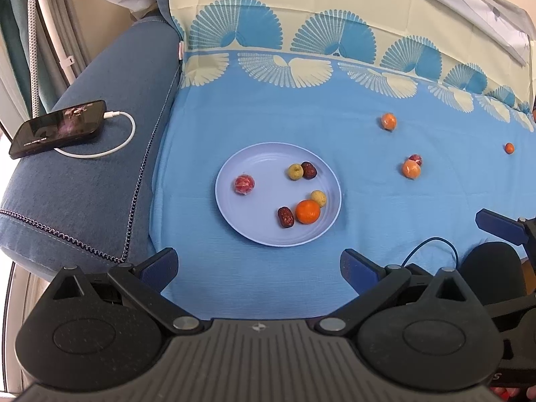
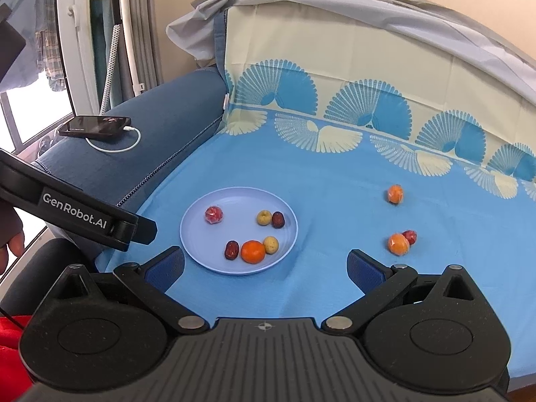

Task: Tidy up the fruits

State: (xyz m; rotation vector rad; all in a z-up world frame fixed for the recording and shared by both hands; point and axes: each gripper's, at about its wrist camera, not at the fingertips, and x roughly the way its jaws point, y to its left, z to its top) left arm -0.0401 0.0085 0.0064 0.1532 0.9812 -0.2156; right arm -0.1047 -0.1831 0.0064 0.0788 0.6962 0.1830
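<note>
With both the left gripper and right gripper spread wide and empty, the right should reach for the nearest loose orange, touching a red fruit, and approach from the side away from that fruit before carrying it to the plate.

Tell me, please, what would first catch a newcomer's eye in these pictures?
Most striking is the pale blue plate on the blue sheet, holding six small fruits, among them a bright orange. To its right, loose fruits lie scattered on the sheet. A charging phone rests on the sofa arm at left.
</note>
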